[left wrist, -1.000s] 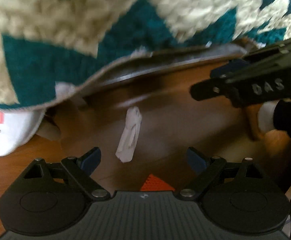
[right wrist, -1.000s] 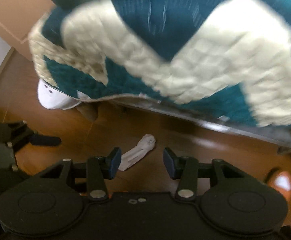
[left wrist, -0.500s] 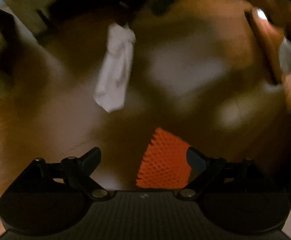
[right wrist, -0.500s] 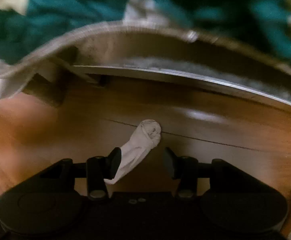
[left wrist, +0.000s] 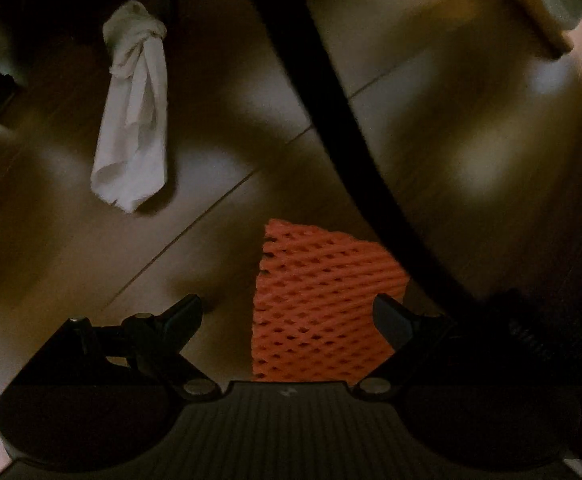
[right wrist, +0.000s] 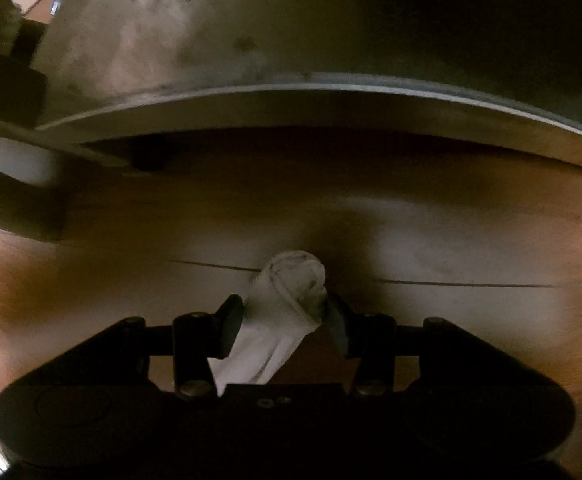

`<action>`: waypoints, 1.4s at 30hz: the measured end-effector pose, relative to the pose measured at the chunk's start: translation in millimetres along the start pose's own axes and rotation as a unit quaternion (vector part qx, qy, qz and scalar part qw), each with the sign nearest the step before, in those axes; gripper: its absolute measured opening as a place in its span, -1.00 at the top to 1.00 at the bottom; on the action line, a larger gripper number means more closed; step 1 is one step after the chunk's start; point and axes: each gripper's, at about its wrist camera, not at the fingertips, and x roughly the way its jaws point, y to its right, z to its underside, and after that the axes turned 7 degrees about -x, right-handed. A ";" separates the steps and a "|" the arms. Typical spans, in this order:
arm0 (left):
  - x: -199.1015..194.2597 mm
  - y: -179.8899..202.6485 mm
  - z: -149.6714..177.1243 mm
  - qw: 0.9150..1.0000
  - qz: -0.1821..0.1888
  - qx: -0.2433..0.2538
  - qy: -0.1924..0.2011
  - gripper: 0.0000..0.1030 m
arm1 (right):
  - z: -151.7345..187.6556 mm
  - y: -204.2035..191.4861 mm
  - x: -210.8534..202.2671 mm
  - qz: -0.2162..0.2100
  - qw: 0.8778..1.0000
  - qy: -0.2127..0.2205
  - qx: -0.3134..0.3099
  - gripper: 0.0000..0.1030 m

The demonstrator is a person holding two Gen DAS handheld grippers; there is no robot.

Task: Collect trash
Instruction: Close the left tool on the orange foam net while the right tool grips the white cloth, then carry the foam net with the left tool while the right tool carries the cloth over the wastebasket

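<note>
The right gripper (right wrist: 285, 320) straddles the knotted white tissue wad (right wrist: 287, 304) on the wooden floor (right wrist: 451, 240), fingers half-open, nothing clamped. The left gripper (left wrist: 287, 316), wide open and empty, frames an orange foam-net sleeve (left wrist: 323, 304). Pick-up stage; the next move calls for closing on the tissue.

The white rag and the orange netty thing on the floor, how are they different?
The white rag is plain, smooth-looking cloth, long and thin with a knot at one end; the orange net is a wide wedge full of little holes. The rag sits between the right gripper fingers, which look to be touching it; the net lies between the open left gripper fingers, untouched. Both lie on the wooden floor.
</note>
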 end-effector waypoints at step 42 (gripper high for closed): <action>-171.3 -59.7 -1.4 0.980 -0.012 -0.147 0.132 0.66 | 91.3 19.5 -227.8 0.016 0.973 0.149 -0.173 0.65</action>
